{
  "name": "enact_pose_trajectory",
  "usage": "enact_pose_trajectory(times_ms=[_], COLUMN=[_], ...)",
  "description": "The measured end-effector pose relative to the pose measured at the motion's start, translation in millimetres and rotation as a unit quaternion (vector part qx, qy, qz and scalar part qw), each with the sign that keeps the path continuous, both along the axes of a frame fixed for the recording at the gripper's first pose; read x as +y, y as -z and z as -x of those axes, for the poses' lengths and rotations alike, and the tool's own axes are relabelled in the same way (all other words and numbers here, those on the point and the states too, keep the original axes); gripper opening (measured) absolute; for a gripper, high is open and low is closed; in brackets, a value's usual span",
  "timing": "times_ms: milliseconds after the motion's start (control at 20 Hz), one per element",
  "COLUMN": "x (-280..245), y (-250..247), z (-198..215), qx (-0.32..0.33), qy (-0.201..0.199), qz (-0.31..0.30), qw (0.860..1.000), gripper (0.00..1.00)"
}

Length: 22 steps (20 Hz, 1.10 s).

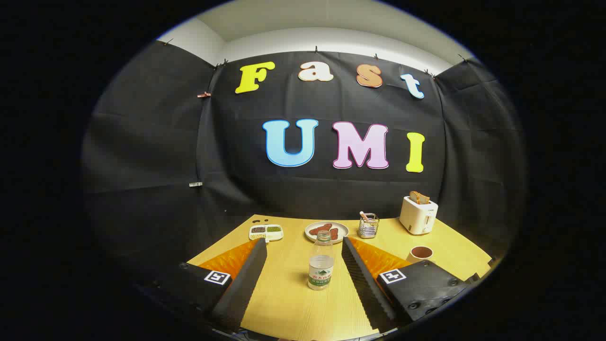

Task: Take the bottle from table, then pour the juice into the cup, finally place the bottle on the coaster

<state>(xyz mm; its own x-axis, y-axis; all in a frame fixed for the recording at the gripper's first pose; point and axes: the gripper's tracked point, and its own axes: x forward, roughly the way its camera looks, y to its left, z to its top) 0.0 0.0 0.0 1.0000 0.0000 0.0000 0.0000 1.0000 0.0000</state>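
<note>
Gripper (303, 246) fingers spread wide, nothing pinched, both fingers resting low over the wooden table (289, 308). The wide spread looks like set-up for a side grasp: gap is well wider than the bottle, so it can slide in around the body without knocking it.

Clear plastic bottle (321, 260) stands upright on the table, cap off, neck open, partly filled with clear liquid, green-and-white label low on the body. It sits between the two fingers in the line of view, a bit nearer the right finger (360, 274) than the left finger (244, 279), touching neither. Roughly level with the fingertips or just ahead of them; exact depth hard to tell with the fisheye. Judgement: step in hand is the approach for the pick, grasp not made yet.

Brown-inside cup (420, 254) stands to the right, beyond the right finger, well apart from the bottle, upright and open, ready to take the pour. Orange mats show behind each finger; one may be the coaster, cannot tell.

Farther back: round plate (326, 231) with reddish food straight behind the bottle, divided white tray (266, 232) of dark and green bits to the left, wire basket (368, 226) right of the plate, white toaster (418, 215) with bread in the slots at the far right.
</note>
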Motion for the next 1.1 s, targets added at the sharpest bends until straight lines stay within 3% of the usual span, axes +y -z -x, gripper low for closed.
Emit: enact_pose_trajectory(times_ms=[600,800,1100], x=[14,29,16], y=[8,9,18], z=[-7,-8,-11], qx=[0.008,0.005,-0.001], qy=[-0.003,-0.014,0.015], qz=[0.018,-0.005,-0.012], qw=[1.0,1.0,1.0], gripper=[0.98,0.98,0.97])
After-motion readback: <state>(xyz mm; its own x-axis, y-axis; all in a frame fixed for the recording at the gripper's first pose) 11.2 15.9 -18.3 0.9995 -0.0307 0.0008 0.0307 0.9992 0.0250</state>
